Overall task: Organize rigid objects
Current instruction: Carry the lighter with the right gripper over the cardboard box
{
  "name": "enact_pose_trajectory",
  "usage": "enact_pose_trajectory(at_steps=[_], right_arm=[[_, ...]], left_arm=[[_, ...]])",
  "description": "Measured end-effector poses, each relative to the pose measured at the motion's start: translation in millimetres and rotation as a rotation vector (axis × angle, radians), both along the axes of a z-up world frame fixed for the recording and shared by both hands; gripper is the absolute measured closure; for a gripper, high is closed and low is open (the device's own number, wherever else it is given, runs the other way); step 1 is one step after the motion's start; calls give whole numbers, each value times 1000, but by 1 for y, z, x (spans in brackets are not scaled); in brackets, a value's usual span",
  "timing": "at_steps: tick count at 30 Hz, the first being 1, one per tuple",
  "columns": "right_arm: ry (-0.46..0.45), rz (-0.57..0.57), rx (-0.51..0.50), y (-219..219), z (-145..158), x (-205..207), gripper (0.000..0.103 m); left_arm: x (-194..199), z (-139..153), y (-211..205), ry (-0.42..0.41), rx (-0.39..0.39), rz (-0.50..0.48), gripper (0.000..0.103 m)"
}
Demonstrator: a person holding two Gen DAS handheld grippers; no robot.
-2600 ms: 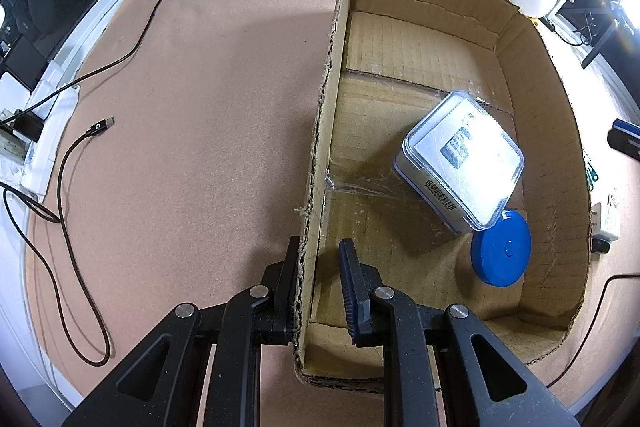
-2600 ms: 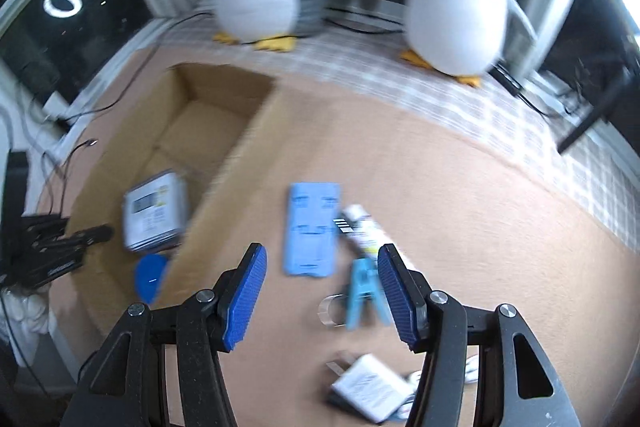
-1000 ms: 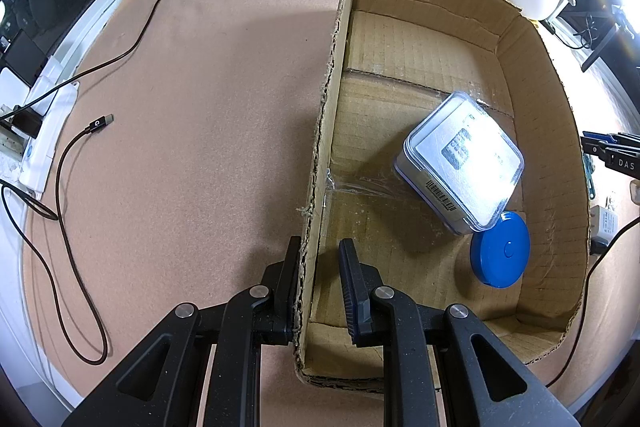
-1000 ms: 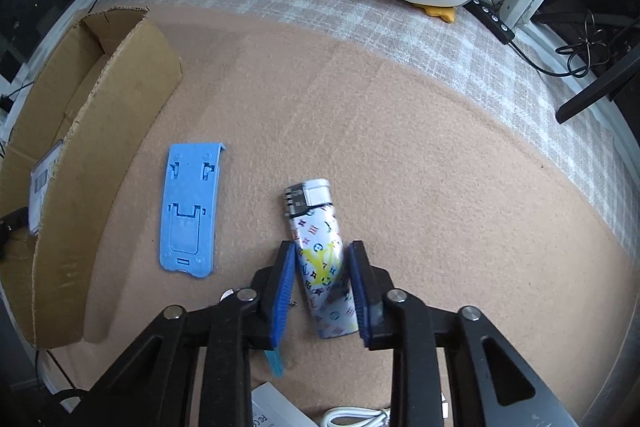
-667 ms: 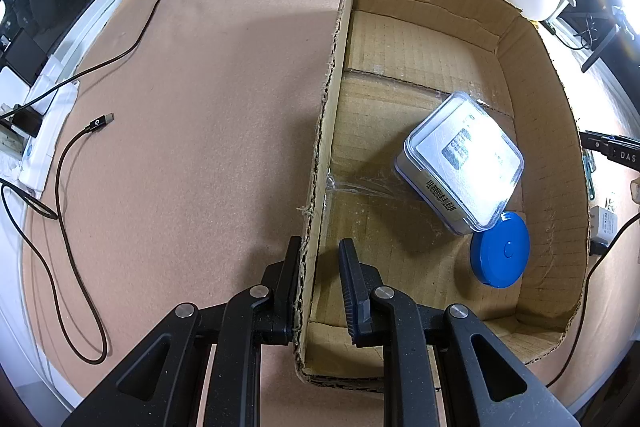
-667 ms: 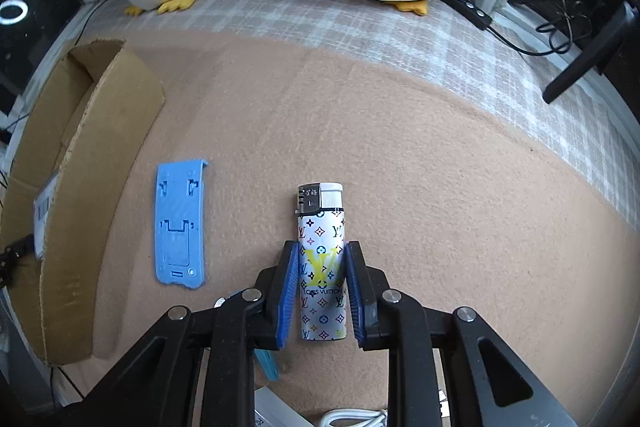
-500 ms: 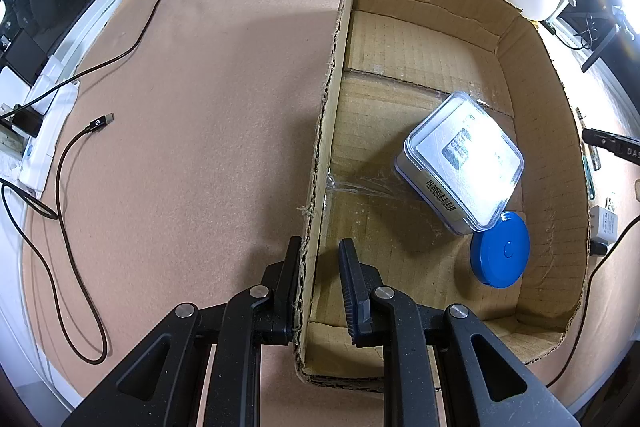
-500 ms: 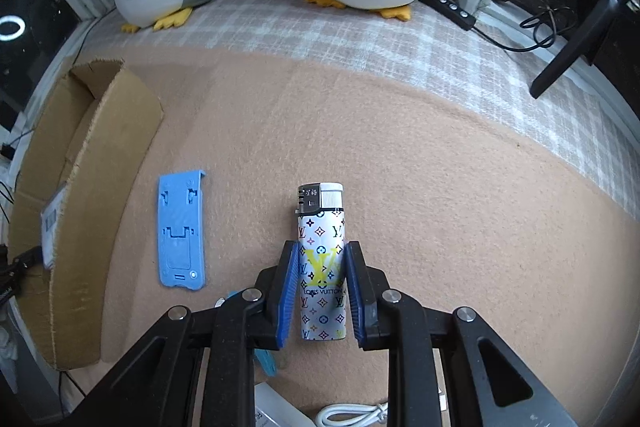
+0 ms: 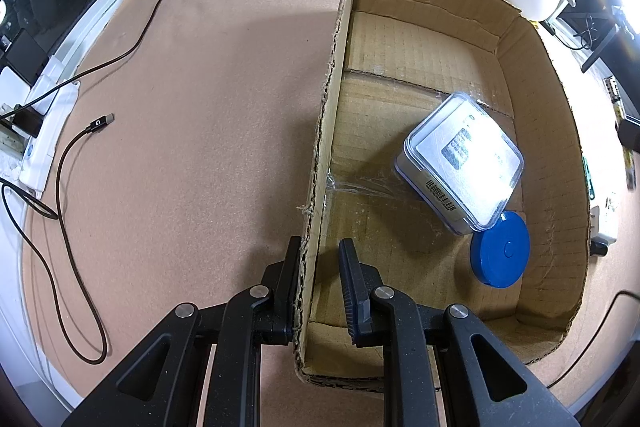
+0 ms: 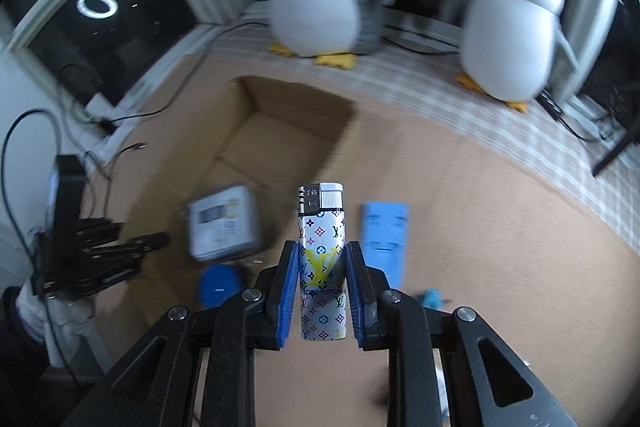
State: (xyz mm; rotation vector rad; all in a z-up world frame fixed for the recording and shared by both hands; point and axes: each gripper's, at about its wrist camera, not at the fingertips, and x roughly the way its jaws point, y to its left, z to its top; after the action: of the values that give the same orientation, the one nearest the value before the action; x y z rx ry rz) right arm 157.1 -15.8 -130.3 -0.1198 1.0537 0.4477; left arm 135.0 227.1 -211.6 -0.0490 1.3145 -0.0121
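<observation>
Right now the right gripper (image 10: pixel 322 291) is clenching a white lighter printed with coloured monogram marks (image 10: pixel 321 247), its blue pads pressing the lighter's two long sides. The lighter is standing up between the pads with its long axis running along the fingers, silver cap end pointing away from the hand, and it is hanging clear of the tan felt table (image 10: pixel 500 227).

Ahead and to the left of the lighter, the open brown cardboard box (image 9: pixel 552 99) is waiting; inside it a clear lidded plastic container (image 9: pixel 460 163) and a round blue disc (image 9: pixel 500 251) are lying touching each other near the wall that faces the right hand. The floor beyond them looks bare.

Meanwhile the left gripper (image 9: pixel 320 291) is sitting shut astride the box's opposite wall, apparently steadying it, so the right hand is the one carrying. A light blue flat plastic stand (image 10: pixel 384 239) is lying on the felt just outside the box.
</observation>
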Motion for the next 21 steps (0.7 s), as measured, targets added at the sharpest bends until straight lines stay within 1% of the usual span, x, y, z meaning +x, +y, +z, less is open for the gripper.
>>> enact_pose_trajectory(at_steps=[5,9,12,15,21], right_arm=[[0,111,6,52,-2,-23,82],[11,154,-6,82,-17,-34,82],[30,162,-6,94,-29,-37,82],[30,175,-31,103,-38,-40,82],[24,190,-70,108,-47,-44,81]], left_arm=[[-1,0,0,0,-1,2,84],[0,0,-1,-2,-5,6,84],[-2,1,-1,-3,-8,8,84],[-3,1,1,-3,-8,8,84],[-3,1,1,-3,-8,9,84]])
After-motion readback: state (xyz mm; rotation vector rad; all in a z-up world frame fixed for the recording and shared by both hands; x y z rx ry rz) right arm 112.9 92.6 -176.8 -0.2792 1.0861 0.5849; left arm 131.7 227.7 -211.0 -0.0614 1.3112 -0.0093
